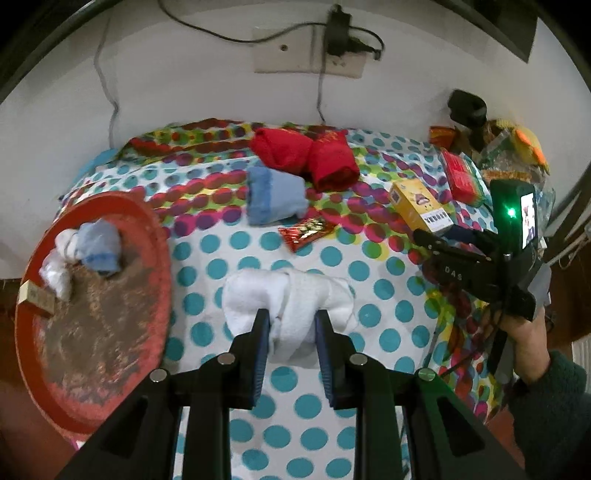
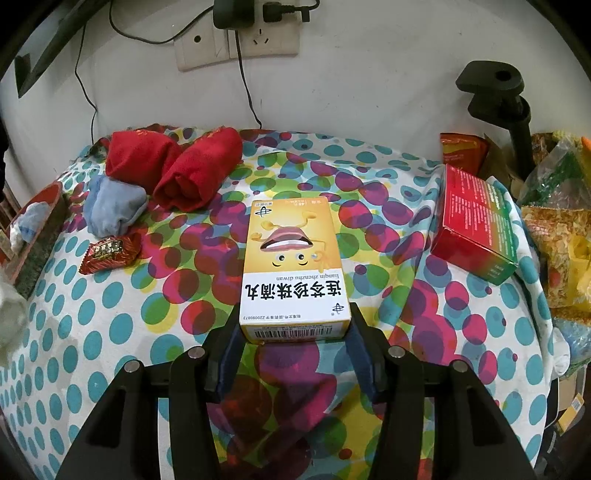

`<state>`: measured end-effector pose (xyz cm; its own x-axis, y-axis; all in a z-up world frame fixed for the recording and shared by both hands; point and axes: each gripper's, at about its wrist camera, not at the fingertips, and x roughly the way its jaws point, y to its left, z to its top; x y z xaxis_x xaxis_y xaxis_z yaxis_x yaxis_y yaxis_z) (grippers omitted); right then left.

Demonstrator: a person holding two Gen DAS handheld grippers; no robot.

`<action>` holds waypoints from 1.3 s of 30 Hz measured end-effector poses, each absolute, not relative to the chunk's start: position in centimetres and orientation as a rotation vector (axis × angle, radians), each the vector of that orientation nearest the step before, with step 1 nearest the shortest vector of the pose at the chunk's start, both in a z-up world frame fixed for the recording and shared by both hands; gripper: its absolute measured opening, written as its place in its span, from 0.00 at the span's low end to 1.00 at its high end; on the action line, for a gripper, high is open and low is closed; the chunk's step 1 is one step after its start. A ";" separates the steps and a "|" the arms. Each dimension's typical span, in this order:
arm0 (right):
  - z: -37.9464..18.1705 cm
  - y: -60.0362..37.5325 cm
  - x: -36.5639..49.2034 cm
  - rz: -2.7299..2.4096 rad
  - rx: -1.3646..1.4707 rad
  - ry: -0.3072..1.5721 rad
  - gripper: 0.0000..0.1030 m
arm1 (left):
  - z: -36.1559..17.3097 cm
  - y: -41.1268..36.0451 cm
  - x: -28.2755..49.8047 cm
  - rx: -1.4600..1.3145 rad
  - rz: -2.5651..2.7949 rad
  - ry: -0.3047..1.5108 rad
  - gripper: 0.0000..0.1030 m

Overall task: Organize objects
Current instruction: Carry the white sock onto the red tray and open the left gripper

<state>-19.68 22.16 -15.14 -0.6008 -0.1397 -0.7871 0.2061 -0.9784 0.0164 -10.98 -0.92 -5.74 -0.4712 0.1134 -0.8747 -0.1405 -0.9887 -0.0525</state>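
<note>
Table with dotted cloth (image 2: 110,332)
On it: red tray (image 1: 155,236), socks (image 1: 291,302), yellow box (image 2: 293,266), red box (image 2: 476,229), candy (image 2: 110,251).

Domestic room, likely a home. Evidence: table draped in a polka-dot multicoloured cloth (image 2: 424,314), set against a white plastered wall with a beige socket plate (image 2: 236,44) and black plugged-in charger (image 2: 231,13); rolled red socks (image 2: 199,173), crinkled snack bags (image 2: 561,236).

We see the round tray (image 1: 155,236) at the table's left, holding rolled socks (image 1: 99,247); right of it lie a white towel (image 1: 295,291), snack packet (image 1: 306,230) and medicine box (image 2: 293,266)
</note>
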 end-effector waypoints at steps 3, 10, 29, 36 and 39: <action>-15.1 22.2 -19.7 -2.650 1.293 0.122 0.48 | -4.9 -2.2 -10.3 -1.514 2.606 0.033 0.24; -15.0 22.2 -19.7 -2.650 1.293 0.123 0.48 | -3.5 -6.0 -9.5 -1.514 2.689 0.024 0.24; -15.0 22.2 -19.7 -2.651 1.292 0.124 0.48 | -3.8 -19.9 -10.8 -1.687 2.902 -0.095 0.24; -15.0 22.2 -19.8 -2.652 1.293 0.125 0.48 | -4.8 -23.8 -11.7 -1.762 2.930 -0.116 0.24; -14.9 22.1 -19.7 -2.653 1.294 0.126 0.48 | -5.3 -25.0 -12.0 -1.780 2.925 -0.161 0.24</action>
